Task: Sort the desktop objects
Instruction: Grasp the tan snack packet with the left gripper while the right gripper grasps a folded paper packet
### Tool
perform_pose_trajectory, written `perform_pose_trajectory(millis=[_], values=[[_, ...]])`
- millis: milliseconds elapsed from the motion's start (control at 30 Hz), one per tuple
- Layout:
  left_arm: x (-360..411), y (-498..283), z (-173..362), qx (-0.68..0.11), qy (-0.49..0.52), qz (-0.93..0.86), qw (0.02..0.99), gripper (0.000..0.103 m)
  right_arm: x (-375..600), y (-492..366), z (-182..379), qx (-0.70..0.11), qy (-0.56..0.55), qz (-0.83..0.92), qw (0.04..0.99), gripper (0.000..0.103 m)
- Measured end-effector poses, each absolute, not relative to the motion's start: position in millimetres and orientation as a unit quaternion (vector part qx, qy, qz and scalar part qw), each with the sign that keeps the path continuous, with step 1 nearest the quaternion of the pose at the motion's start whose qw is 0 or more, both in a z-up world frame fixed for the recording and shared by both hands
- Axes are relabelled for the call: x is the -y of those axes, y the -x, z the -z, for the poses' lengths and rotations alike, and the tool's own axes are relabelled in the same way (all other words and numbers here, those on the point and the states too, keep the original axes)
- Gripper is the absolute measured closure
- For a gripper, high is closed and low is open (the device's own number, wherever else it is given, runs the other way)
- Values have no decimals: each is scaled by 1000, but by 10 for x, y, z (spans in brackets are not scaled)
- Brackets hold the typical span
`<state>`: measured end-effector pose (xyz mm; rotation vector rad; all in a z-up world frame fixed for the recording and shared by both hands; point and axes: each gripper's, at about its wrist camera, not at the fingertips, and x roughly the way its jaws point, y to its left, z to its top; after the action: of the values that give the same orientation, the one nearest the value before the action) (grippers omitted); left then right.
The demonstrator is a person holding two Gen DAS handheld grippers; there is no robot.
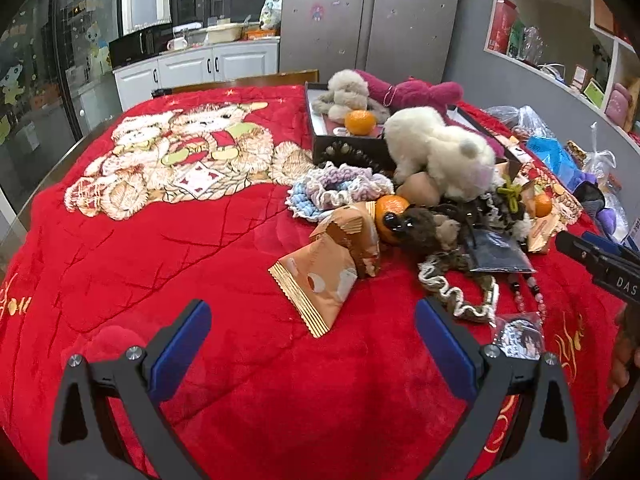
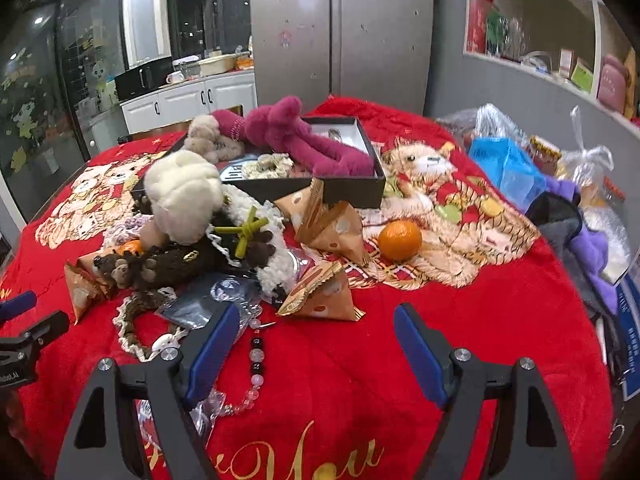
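— So, how do the claws stand?

— Both are spread wide with nothing between the pads. The left claw [image 1: 312, 344] hangs low in its frame over the red blanket [image 1: 160, 272]; the right claw [image 2: 316, 344] likewise, bottom centre of its view.

— Where is the clutter?

— Heaped right of centre in the left view. A snack packet [image 1: 316, 284] lies just above the left claw, leaning on a second one. An orange [image 1: 390, 210] sits behind them, touching a brown plush [image 1: 424, 228]. A white plush [image 1: 440, 152] lies on top of the pile, against the dark box [image 1: 348, 148].

— And inside the box?

— Another orange [image 1: 360, 122], a beige plush [image 1: 344, 94], and a magenta plush [image 1: 412, 90] draped across the rim.

— What does the right view add?

— A lone orange [image 2: 400, 240] right of centre, apart from the pile, and a bead string [image 2: 256, 360] beside the left pad. Bags [image 2: 504, 160] crowd the right edge.
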<state>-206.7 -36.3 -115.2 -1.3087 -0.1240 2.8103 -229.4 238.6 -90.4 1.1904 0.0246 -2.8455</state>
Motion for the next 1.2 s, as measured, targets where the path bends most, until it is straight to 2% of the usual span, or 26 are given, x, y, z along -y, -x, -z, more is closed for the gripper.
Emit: perform_pose_trajectory(millis=[433, 567, 767, 833, 900, 933, 967, 1000, 1033, 1200], values=[[418, 2437, 1469, 45, 464, -885, 0, 1, -2521, 2801, 1287, 19, -442, 897, 6, 21], [358, 2495, 1506, 19, 464, -886, -7, 0, -2577, 2821, 1324, 34, -433, 901, 15, 21], [364, 2510, 1505, 19, 463, -886, -6, 1, -2592, 2812, 1357, 41, -425, 904, 18, 22], [374, 2508, 1497, 23, 461, -887, -4, 4, -2585, 2811, 1358, 39, -424, 905, 17, 22], [380, 2485, 1473, 23, 454, -891, -7, 22, -2572, 2802, 1358, 36, -425, 904, 16, 22], [382, 2469, 1457, 24, 449, -893, -6, 29, -2561, 2794, 1356, 32, -425, 904, 16, 26], [379, 2455, 1443, 24, 444, -896, -4, 43, -2547, 2783, 1350, 29, -424, 905, 18, 34], [373, 2445, 1436, 21, 442, -897, -5, 48, -2529, 2770, 1341, 28, -423, 905, 22, 41], [365, 2438, 1432, 20, 441, -897, -2, 50, -2496, 2745, 1326, 28, -421, 906, 29, 48], [373, 2414, 1419, 24, 438, -899, 4, 58, -2403, 2693, 1302, 13, -422, 906, 29, 58]])
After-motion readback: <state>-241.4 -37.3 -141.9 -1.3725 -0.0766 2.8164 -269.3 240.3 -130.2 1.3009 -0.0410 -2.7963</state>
